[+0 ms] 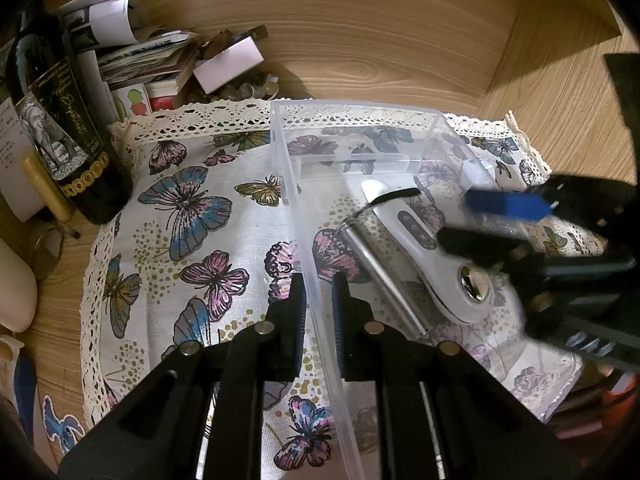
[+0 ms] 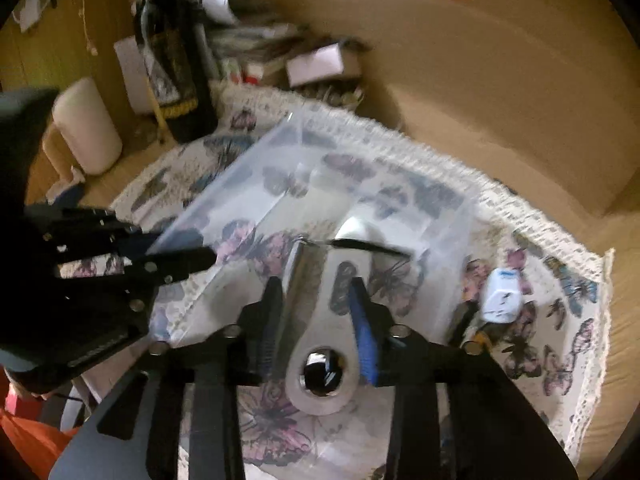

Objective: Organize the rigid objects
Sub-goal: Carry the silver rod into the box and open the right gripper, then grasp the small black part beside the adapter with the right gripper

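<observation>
A clear plastic bin (image 1: 288, 168) stands on a butterfly-print cloth (image 1: 180, 200). My left gripper (image 1: 318, 286) is shut on the bin's left wall. Inside the bin lie a white handheld device (image 1: 424, 236) with buttons and a chrome disc, and a silver metal cylinder (image 1: 380, 276) beside it. In the right wrist view my right gripper (image 2: 316, 292) stands open over the bin, one finger on each side of the white device (image 2: 332, 320) and the silver cylinder (image 2: 298, 276). My right gripper also shows at the right of the left wrist view (image 1: 476, 220), blurred.
A dark wine bottle (image 1: 60, 120) stands at the cloth's left edge beside a white candle (image 2: 86, 128). A pile of papers and small boxes (image 1: 168, 60) sits at the back left. A white travel plug adapter (image 2: 500, 296) lies on the cloth right of the bin. Wooden walls enclose the space.
</observation>
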